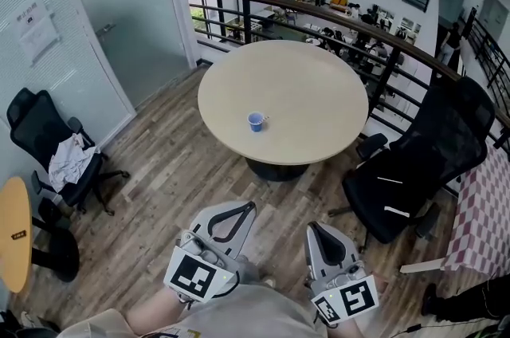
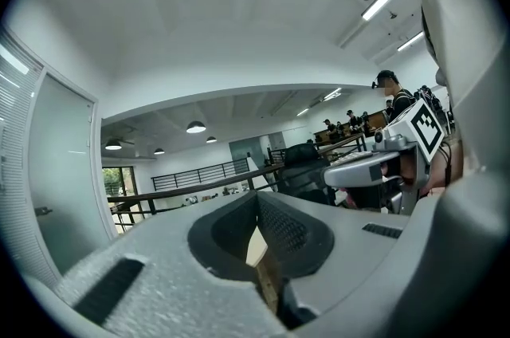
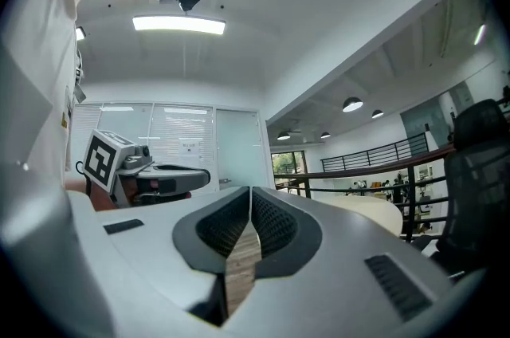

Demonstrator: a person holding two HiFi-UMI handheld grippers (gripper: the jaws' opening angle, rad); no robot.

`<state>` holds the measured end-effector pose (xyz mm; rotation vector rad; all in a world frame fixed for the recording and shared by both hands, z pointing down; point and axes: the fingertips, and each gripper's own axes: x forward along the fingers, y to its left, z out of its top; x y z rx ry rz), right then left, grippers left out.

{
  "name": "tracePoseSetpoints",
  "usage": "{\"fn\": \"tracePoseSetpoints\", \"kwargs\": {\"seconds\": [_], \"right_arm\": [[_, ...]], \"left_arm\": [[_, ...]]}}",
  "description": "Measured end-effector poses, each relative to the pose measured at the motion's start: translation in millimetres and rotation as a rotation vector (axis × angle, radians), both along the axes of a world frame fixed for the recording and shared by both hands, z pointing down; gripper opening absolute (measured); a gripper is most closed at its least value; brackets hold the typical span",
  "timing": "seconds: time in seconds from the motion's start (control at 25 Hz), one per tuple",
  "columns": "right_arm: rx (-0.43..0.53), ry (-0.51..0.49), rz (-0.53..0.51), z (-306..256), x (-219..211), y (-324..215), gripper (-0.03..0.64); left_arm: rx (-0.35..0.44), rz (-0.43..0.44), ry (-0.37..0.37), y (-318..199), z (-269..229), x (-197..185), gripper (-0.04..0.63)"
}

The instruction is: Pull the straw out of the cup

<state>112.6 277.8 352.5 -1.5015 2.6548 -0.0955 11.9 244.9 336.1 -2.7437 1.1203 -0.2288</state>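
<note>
A small blue cup point(image 1: 255, 121) stands near the middle of a round beige table point(image 1: 311, 89), with a short pale straw point(image 1: 264, 119) sticking out of it to the right. Both grippers are held low and close to the person, well short of the table, over the wooden floor. My left gripper point(image 1: 249, 206) point(image 2: 256, 199) is shut with nothing between its jaws. My right gripper point(image 1: 312, 226) point(image 3: 250, 191) is shut and empty too. Each gripper view shows the other gripper beside it. The table edge point(image 3: 398, 217) shows pale in the right gripper view.
A black office chair point(image 1: 422, 161) stands at the table's right side. Another chair with a white cloth point(image 1: 56, 153) is at the left by the glass wall. A railing point(image 1: 335, 13) runs behind the table. A small yellow table point(image 1: 14, 233) and a checked cloth point(image 1: 486, 209) flank the floor.
</note>
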Motion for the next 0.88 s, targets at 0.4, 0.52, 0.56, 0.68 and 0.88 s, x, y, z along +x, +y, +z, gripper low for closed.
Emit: {"fn": "tracePoseSetpoints", "kwargs": {"seconds": [0.4, 0.52, 0.56, 0.68, 0.88], "right_arm": [[-0.002, 0.002, -0.06, 10.4, -1.7, -14.6, 0.025], [0.022, 0.02, -0.07, 6.6, -5.8, -27.7, 0.025], [0.025, 0.024, -0.071, 5.3, -7.2, -33.5, 0.025], [0.021, 0.026, -0.071, 3.2, -10.1, -51.3, 0.025], [0.015, 0.04, -0.083, 8.2, -16.8, -86.8, 0.025]], "left_arm": [[-0.033, -0.015, 0.008, -17.2, 19.2, 5.4, 0.014], [-0.009, -0.027, 0.002, -37.6, 19.0, 3.1, 0.014], [0.002, -0.022, 0.0, -44.6, 17.8, 4.0, 0.014], [0.019, -0.004, -0.006, -63.5, 15.5, 7.3, 0.014], [-0.022, -0.005, 0.02, -97.4, 22.0, 3.1, 0.014]]}}
